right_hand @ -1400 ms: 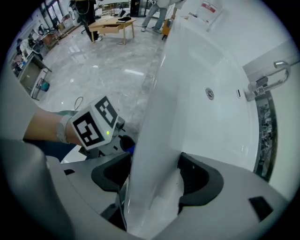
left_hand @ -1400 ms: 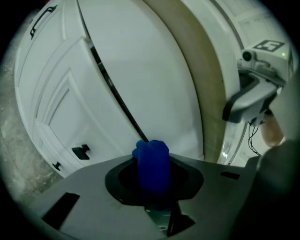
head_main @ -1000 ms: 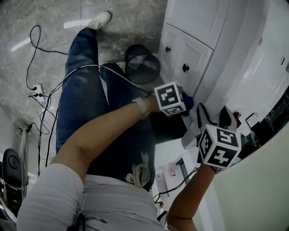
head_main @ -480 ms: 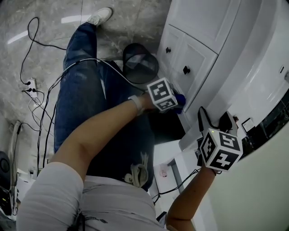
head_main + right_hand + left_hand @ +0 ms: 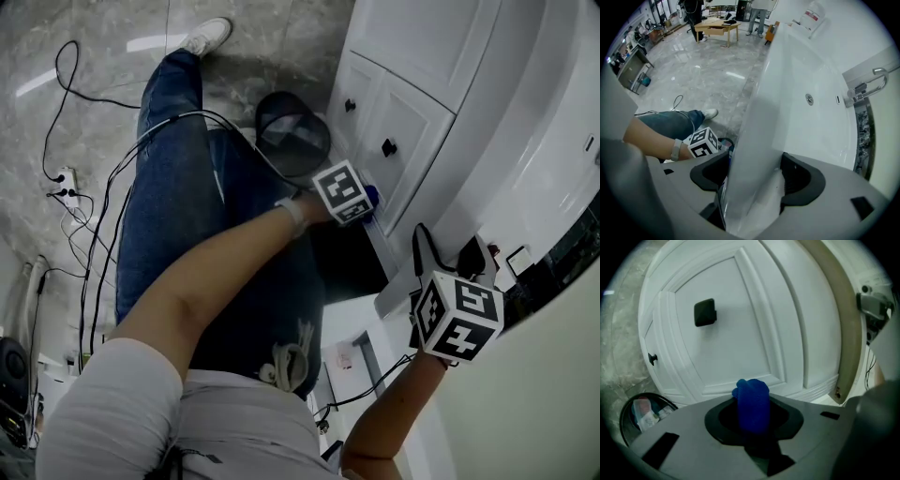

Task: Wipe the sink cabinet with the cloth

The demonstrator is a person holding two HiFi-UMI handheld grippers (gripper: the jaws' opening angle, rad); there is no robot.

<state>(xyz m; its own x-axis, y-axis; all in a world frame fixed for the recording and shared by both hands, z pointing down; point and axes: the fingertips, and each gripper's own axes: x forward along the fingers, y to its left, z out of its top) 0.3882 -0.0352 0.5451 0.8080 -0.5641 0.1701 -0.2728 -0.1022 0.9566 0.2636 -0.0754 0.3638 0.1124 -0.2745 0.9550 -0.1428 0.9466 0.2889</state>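
A blue cloth [image 5: 752, 401] sticks up out of my left gripper [image 5: 752, 394], which is shut on it. The cloth faces the lower panel of a white sink cabinet door [image 5: 740, 333] with a black square knob [image 5: 704, 312]. In the head view the left gripper [image 5: 368, 200] presses the cloth [image 5: 373, 197] against the foot of that door [image 5: 412, 112]. My right gripper [image 5: 441, 253] sits at the edge of the white sink [image 5: 811, 108]. Its jaws straddle the sink's front rim [image 5: 754, 140], which fills the gap between them.
A black mesh waste bin [image 5: 292, 131] stands on the marble floor left of the cabinet. Cables [image 5: 84, 187] trail across the floor by the person's jeans [image 5: 178, 187]. A chrome faucet [image 5: 869, 86] rises behind the basin. A dark opening [image 5: 347, 258] lies below the left gripper.
My left gripper and the blue cloth have slid a little up and left along the cabinet door. The right gripper has stayed on the sink rim.
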